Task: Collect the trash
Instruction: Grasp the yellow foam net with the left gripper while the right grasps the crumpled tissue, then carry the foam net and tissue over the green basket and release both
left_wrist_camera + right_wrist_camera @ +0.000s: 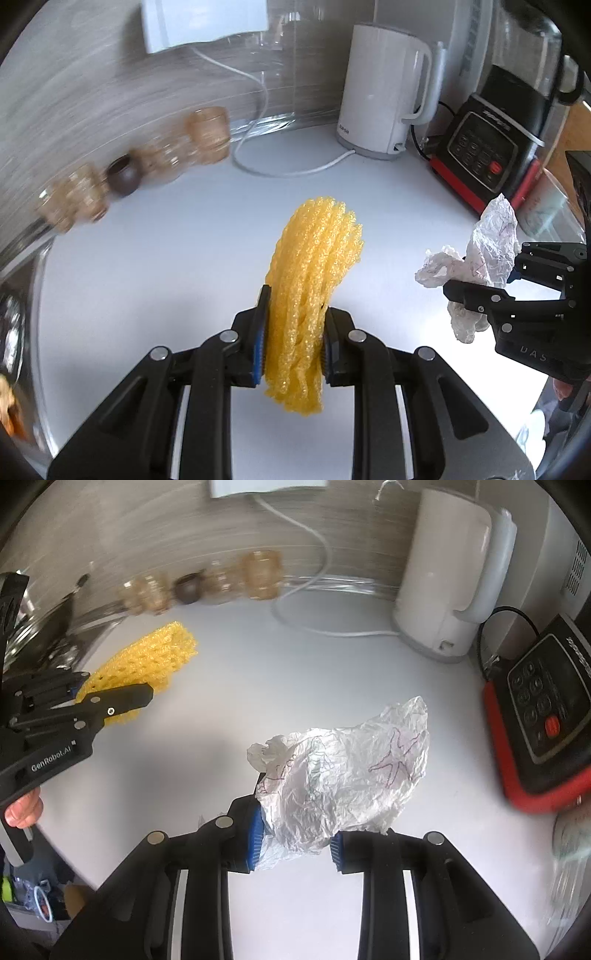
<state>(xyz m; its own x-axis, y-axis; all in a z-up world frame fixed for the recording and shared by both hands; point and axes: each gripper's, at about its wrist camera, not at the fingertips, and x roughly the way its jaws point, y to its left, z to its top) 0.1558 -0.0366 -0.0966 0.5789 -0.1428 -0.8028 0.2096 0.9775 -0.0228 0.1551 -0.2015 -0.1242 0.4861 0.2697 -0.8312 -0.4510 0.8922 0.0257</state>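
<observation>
— Yellow foam netting (pixel 314 295) is what your left gripper (pixel 294 345) has, seen from the left wrist. Both blue pads press into its sides, and the net stands up between them, lifted clear of the white countertop (pixel 166 277).

— And to your right in that view?

— Your right gripper (pixel 480 295) comes in from the edge, clamped on crumpled white paper (pixel 487 243) that also hangs off the counter. Behind, a white electric kettle (pixel 384 92) stands by the wall with its white cord (pixel 266 162) looping across the surface. Just beside it sits a black blender base with red trim (pixel 487 155). Along the wall on your left you have a blurred row of amber glass cups (pixel 207 134) with a dark round pot (pixel 123 175) among them.

— Now your right wrist view?

— Your right gripper (pixel 295 843) is closed narrow on the crumpled white paper (pixel 343 775); the sheet shows faint purple scribbles and fans out above the pads, held over the countertop (pixel 277 686). Your left gripper (pixel 122 701) reaches in from the left, shut around the yellow foam netting (pixel 155 653), well apart from the paper. Your fingers (pixel 24 808) show on its handle. The kettle (pixel 450 572) and blender base (pixel 543 716) sit at the right, the amber cups (pixel 260 574) along the back wall.
</observation>
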